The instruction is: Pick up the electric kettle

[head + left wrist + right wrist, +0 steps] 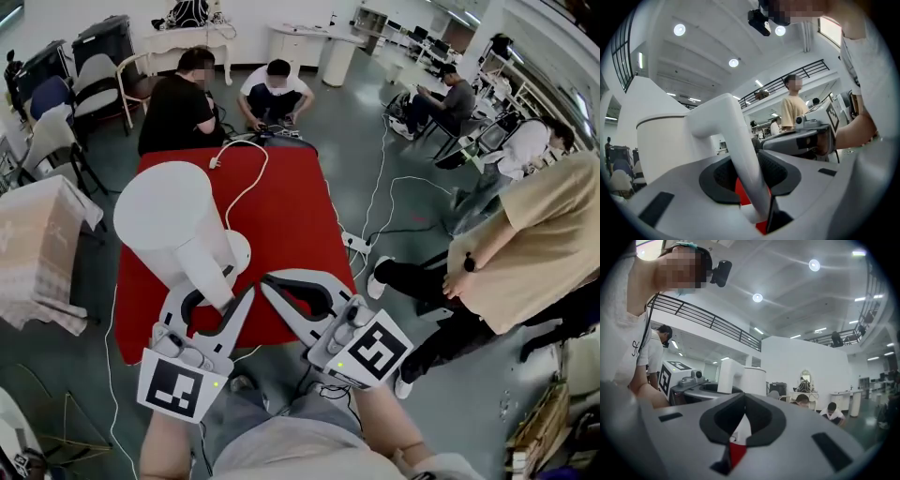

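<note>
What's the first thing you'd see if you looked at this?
The big white kettle jumps out first, standing tall against the bright red table near its front edge. The left tongs are clamped on its handle, while the right tongs sit shut and empty just beside it. Past the far end of the table, two people are down low on the floor.

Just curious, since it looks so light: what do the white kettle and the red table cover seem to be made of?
The kettle looks like smooth matte white plastic: even colour, soft shading, no metallic glare, handle the same. The red table cover seems cloth or felt, flat and without shine; its weave is too small to tell.
</note>
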Demonstrator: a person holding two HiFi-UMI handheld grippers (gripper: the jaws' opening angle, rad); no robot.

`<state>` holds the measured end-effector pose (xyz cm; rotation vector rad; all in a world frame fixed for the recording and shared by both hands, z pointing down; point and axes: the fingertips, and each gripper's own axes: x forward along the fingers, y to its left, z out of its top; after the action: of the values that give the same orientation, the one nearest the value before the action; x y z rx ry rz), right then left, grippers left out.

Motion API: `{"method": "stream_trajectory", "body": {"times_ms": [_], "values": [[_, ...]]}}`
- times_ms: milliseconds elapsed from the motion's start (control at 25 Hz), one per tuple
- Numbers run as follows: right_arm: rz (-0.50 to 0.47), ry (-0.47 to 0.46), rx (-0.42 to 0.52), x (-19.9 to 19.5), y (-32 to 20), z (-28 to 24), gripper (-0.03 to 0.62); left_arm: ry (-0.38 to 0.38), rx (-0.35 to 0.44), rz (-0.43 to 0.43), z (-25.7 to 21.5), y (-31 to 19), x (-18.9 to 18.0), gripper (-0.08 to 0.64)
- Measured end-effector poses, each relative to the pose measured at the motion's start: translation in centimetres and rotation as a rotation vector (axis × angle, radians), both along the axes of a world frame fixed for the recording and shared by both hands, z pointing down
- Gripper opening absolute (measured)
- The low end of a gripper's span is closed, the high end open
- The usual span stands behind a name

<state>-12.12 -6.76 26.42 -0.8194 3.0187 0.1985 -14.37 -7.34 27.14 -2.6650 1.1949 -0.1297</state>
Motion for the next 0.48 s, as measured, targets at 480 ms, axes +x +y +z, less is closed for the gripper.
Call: {"method": "stream_trajectory", "body": {"times_ms": [480], "values": [[-0.095,-0.006,0.002,3.1,1.9,-0.3,0.008,-0.007,0.003,-0.109,-0.9,2.8,3.0,0.127]]}}
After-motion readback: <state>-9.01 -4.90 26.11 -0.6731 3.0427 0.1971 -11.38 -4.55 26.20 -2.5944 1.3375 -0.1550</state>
